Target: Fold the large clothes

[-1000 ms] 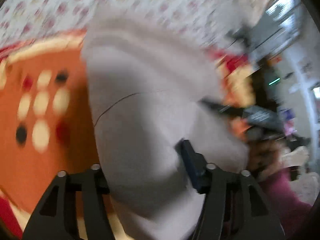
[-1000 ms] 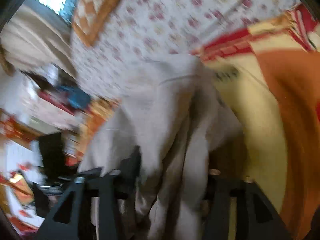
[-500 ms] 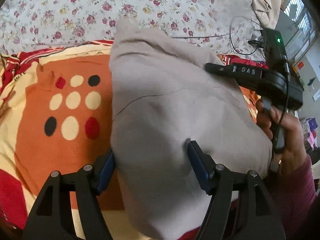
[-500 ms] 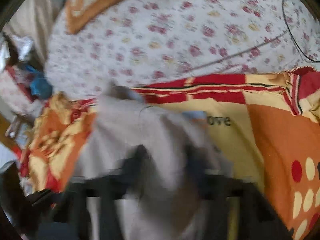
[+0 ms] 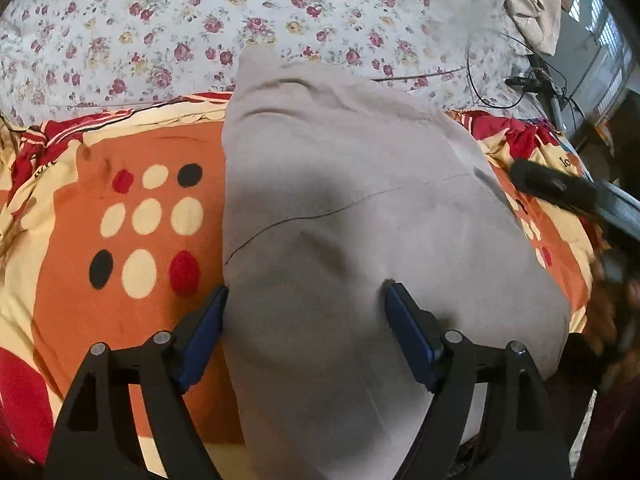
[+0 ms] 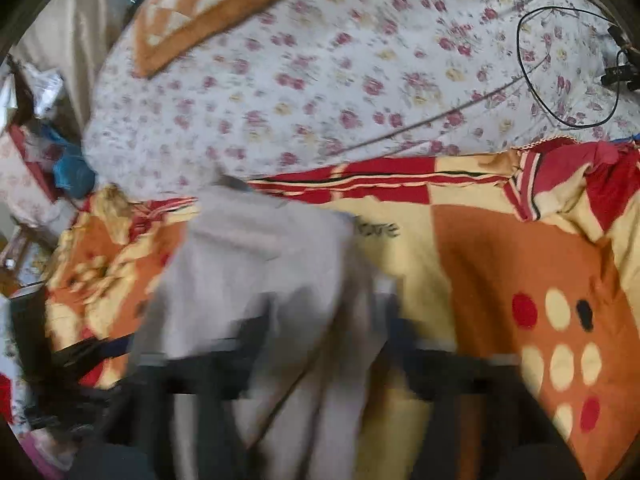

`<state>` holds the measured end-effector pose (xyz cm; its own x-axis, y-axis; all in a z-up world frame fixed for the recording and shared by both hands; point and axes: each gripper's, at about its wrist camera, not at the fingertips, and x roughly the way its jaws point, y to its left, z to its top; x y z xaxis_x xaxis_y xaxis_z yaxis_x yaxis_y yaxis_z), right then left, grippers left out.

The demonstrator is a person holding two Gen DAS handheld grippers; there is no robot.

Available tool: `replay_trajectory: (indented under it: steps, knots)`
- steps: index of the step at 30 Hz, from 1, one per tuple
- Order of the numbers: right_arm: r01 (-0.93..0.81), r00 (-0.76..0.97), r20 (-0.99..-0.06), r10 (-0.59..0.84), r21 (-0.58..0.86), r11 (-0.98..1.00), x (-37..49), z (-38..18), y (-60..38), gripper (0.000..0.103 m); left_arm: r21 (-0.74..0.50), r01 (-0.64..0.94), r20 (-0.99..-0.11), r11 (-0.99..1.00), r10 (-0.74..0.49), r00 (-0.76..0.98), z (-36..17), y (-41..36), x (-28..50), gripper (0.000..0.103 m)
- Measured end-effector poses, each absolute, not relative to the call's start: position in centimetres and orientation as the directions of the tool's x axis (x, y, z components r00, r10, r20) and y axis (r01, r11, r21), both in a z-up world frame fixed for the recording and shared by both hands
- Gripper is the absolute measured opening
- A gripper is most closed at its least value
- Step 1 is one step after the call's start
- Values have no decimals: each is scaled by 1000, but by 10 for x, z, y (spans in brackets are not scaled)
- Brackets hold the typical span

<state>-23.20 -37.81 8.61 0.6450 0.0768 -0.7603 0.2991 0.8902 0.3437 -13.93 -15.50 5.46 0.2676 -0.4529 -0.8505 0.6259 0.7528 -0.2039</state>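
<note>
A large grey garment (image 5: 352, 216) lies folded lengthwise on the orange, cream and red blanket (image 5: 120, 240). My left gripper (image 5: 306, 300) is open, its blue-padded fingers (image 5: 404, 320) spread wide over the garment's near end. The right gripper's body (image 5: 560, 190) shows at the far right of the left wrist view. In the blurred right wrist view the grey garment (image 6: 256, 280) lies under my right gripper (image 6: 320, 344), whose fingers look spread apart above the cloth.
A floral bedsheet (image 5: 200, 20) covers the bed beyond the blanket. A black cable loop (image 6: 568, 68) lies on it at the right. An orange checked cushion (image 6: 200, 4) sits at the far end. Clutter stands beside the bed (image 6: 36, 168).
Both grippers lowered the hanging garment onto the blanket and opened. The left fingers have spread wider. The right gripper has moved away to the right.
</note>
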Motion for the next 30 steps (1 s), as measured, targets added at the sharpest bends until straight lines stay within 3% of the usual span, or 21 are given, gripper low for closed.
replay_trajectory:
  steps: [3,4,5,6,11,15,20,21,26,30]
  knots:
    - [279,631,-762,141,394,876,-231,75,-361,68,-214,610,-850,763,-454,269,54,-153,-139,80]
    - [298,611,-779,139,389,872,-227,66,-359,52,-214,608,-853,764,-450,266,55,-152,-140,80]
    - [309,593,-794,136,380,872,-223,57,-356,19,-213,611,-856,763,-447,259,57,-151,-141,80]
    - [313,595,-794,126,373,873,-223,52,-356,11,-212,617,-858,758,-447,254,60,-149,-144,80]
    - [344,625,-780,12,289,893,-242,55,-360,3,-170,621,-832,766,-449,326,70,-141,-147,84]
    - [358,603,-797,24,298,885,-242,43,-362,3,-213,589,-851,779,-444,280,54,-148,-139,84]
    - [370,615,-784,-79,198,908,-252,80,-353,29,-183,603,-849,777,-434,302,53,-154,-145,84]
    - [362,631,-771,-86,195,912,-253,88,-349,30,-178,605,-848,776,-432,305,53,-155,-146,84]
    - [288,687,-727,-20,247,925,-241,97,-322,49,-173,600,-849,781,-427,311,52,-156,-147,84]
    - [311,631,-772,-75,162,937,-220,71,-316,46,-169,601,-848,781,-426,315,51,-156,-148,85]
